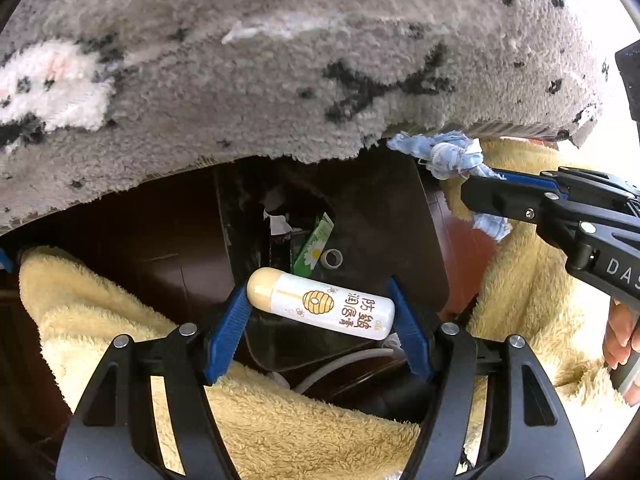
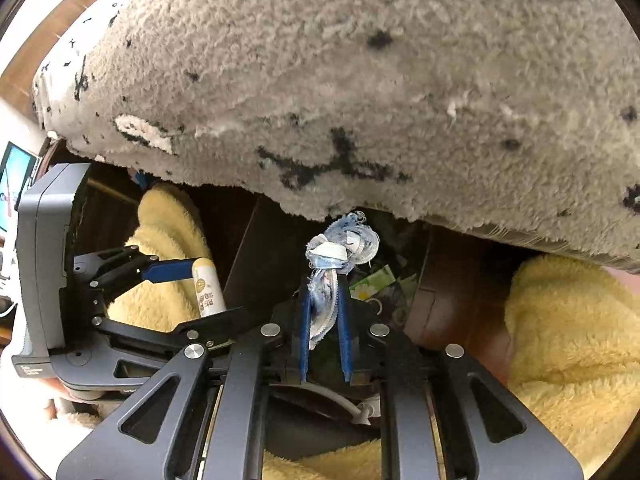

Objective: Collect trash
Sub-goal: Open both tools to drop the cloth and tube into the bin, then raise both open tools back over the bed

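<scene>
Grey fluffy rug point(image 1: 280, 60) with black marks fills the upper part of both wrist views, and under its edge the dark brown floor point(image 1: 160, 240) is visible. Below the rug edge stands a dark bin point(image 1: 380, 220), and inside it lie a green carton with a daisy picture point(image 1: 314, 246), some paper scraps and a small grey ring point(image 1: 332, 258). Pale yellow fleece fabric point(image 1: 120, 320) lies on both sides of the bin. The left gripper point(image 1: 320, 312) is clamped on a white lip balm tube point(image 1: 320, 306) with a cream cap and a honeycomb drawing; the blue pads press on its two ends, so the tube lies across between the fingers, directly over the bin opening. In the right wrist view this same tube point(image 2: 208, 286) appears at the left, between the left gripper's fingers. The right gripper point(image 2: 326, 320) is closed tight on a crumpled blue and white mask point(image 2: 340, 246); the knotted bundle sticks out beyond the fingertips and a frayed end hangs down between the blue pads. This mask is also above the bin, near its right side, just under the rug edge. A hand point(image 1: 622, 344) holding the right gripper's handle shows at the right border of the left wrist view. A white cable point(image 2: 344, 400) runs under the grippers.
</scene>
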Demonstrator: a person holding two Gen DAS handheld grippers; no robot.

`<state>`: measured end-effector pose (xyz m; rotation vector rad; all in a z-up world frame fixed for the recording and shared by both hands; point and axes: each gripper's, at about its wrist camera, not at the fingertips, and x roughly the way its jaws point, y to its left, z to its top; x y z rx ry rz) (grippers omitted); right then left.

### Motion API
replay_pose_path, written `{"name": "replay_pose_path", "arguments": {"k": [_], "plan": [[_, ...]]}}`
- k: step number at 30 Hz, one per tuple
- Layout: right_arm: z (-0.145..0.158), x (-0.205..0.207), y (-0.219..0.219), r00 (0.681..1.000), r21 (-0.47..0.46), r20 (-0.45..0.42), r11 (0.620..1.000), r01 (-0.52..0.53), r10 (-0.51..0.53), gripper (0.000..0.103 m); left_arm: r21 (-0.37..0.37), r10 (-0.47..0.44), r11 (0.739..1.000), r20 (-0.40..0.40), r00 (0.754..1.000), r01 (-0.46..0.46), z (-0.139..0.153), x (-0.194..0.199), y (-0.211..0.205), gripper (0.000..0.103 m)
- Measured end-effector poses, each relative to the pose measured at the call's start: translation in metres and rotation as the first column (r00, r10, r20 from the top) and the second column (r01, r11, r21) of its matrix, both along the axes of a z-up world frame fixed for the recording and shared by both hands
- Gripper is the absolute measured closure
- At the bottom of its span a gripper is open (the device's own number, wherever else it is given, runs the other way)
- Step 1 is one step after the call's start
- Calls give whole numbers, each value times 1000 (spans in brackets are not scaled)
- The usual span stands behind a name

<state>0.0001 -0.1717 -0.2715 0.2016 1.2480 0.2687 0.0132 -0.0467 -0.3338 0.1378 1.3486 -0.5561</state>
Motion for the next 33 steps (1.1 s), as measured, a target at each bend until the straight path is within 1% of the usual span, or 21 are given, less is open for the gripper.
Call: {"name": "replay_pose_path", "arguments": {"k": [1,2,3,4,5,6,7,9,10,12,14,18,24,28,33], "plan": [[1,-1,-2,1000,0,3,1000,2,-2,88,2,3,1000,3,1000,-3,1,0,1,34],[2,-1,-3,1000,-2,6,1000,10,-10,83,4,7,1000,11,1000,-7,3,-1,3,27],[4,-1,-8,1000,-1,10,1000,18,-18,75,6,9,1000,20,1000,-10,5,-1,2,25],[6,-1,-12,999,0,18,999,32,-32,54,8,10,1000,27,1000,-11,7,-1,3,24],[9,-2,-15,999,1,28,999,44,-44,40,10,12,1000,34,999,-12,10,0,3,21],[11,-2,-17,998,0,35,999,54,-54,40,11,13,1000,43,999,-14,15,2,4,16],[13,-2,-19,997,1,41,998,66,-66,39,13,13,1000,56,998,-14,18,2,5,15],[16,-2,-28,994,-2,55,996,89,-89,30,12,15,1000,76,997,-16,26,1,7,10],[19,-2,-30,993,-7,64,995,101,-100,24,10,17,1000,90,996,-18,30,1,8,9],[23,-2,-35,989,-13,83,992,122,-120,19,3,18,1000,113,993,-18,40,2,11,8],[31,-3,-40,985,-15,102,989,145,-142,11,-11,23,1000,133,991,-22,50,2,14,8],[43,-3,-47,977,-18,137,985,169,-166,8,-28,36,999,183,983,-31,73,2,21,8],[72,-7,-60,961,-2,209,982,187,-182,8,-64,57,997,270,961,-41,111,1,29,8],[95,-10,-65,945,-22,271,981,194,-181,7,-89,73,995,314,947,-47,136,6,32,8],[127,-6,-74,920,-55,353,977,204,-172,5,-98,87,994,382,920,-54,167,16,30,8]]}}
